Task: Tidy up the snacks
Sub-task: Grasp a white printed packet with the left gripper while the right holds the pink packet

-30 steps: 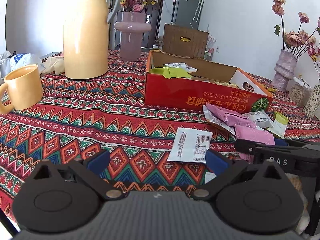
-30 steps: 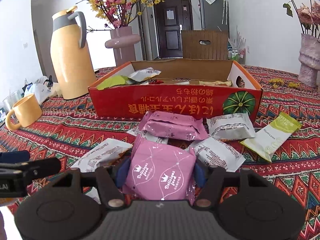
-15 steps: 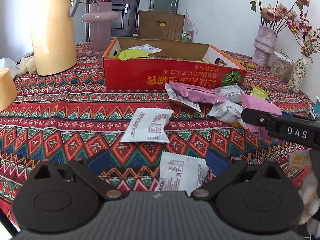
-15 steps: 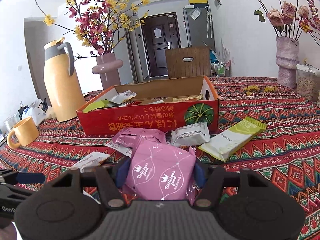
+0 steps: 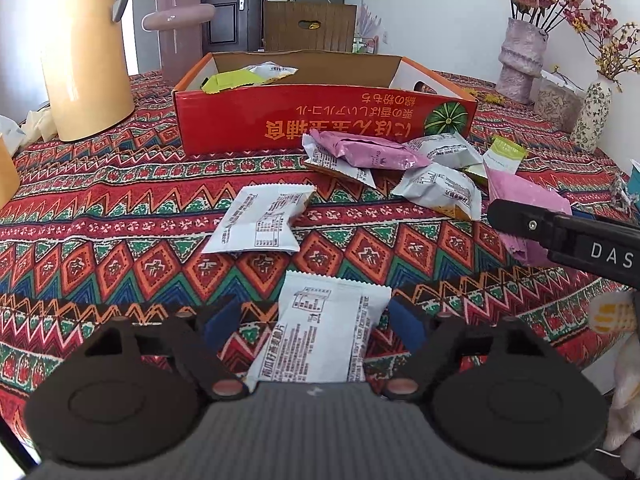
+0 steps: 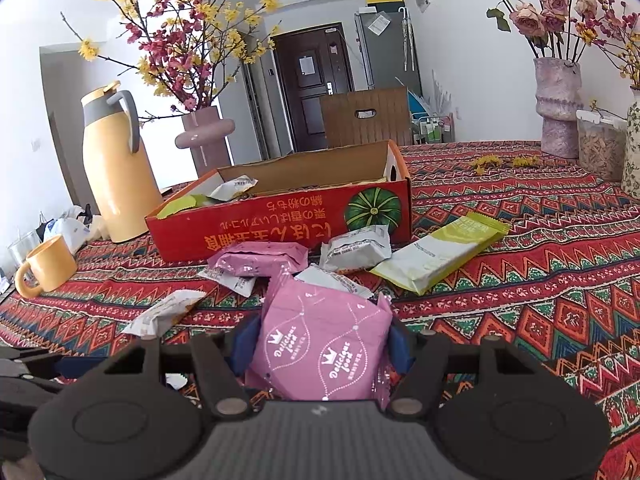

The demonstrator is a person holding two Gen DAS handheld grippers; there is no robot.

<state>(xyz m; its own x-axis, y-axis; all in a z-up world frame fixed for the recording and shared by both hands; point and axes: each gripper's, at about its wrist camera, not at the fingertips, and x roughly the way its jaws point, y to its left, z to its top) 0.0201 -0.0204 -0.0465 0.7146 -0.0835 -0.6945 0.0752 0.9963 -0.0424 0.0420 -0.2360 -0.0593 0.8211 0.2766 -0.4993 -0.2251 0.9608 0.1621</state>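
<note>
progress: early, few packets in red box (image 5: 320,120), most loose near it | right gripper (image 6: 322,346) grasps pink packet (image 6: 324,352) | left gripper (image 5: 312,326) closing around white packet (image 5: 320,340), right pad touching, not yet clamped

The white snack packet (image 5: 320,336) disappears beneath the camera housing; the orange mug (image 5: 6,172) is cropped at left; the red box (image 6: 280,220) hides most of its contents.
</note>
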